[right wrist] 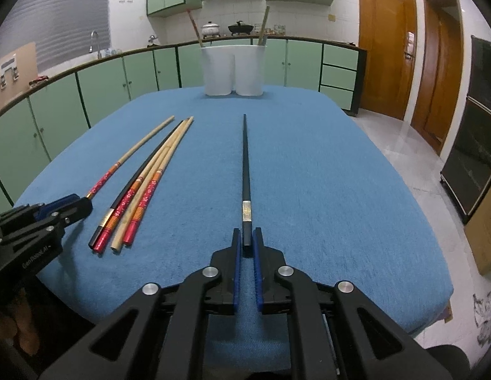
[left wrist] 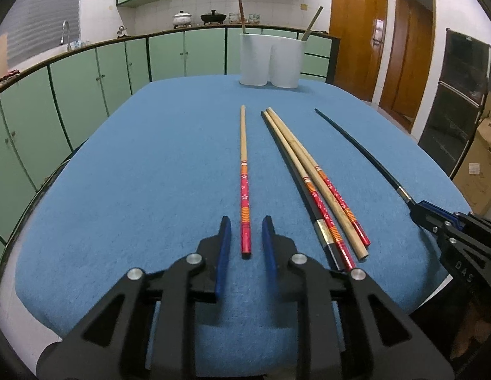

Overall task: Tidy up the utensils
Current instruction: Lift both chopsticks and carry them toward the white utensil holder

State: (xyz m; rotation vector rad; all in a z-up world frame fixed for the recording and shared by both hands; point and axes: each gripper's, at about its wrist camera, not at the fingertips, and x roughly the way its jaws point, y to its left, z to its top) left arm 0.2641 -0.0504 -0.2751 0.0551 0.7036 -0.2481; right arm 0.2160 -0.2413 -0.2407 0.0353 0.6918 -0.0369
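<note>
Left claw (left wrist: 246,220) nearest the lens: jaws narrow, astride the butt end of a red-patterned chopstick (left wrist: 244,190). Blue cloth shows on both sides of the stick, so the pads are not seen pressing. Stick lies flat on the tabletop (left wrist: 150,174), tip toward the white holder (left wrist: 270,60) at the far edge.

Right claw (right wrist: 246,231): closed on the butt of a black chopstick (right wrist: 245,164), which runs straight ahead toward the holder.

Risks, as judged:
- Both grips sit at the very end of a long stick. The far tip may droop or swing on lifting and miss a holder well.
- A round, slick shaft pinched so near the end could twist or slide out.
- If the left claw closes off-centre, the stick may roll aside instead of seating.
- The four-stick bundle (left wrist: 315,183) lies between the two claws. A sideways sweep could scatter it.
- A knock from a long stick could tip the holder, which stands close to the far edge.

Count:
- Chopsticks on the tabletop: six. Three red-patterned, two black, one plain bamboo.
- Bundle: one black, two red-patterned, one plain.
- Holder: one, with two wells.
- Already standing in it: one reddish stick (left wrist: 240,9) in the left well, one pale stick (left wrist: 313,20) in the right.
</note>
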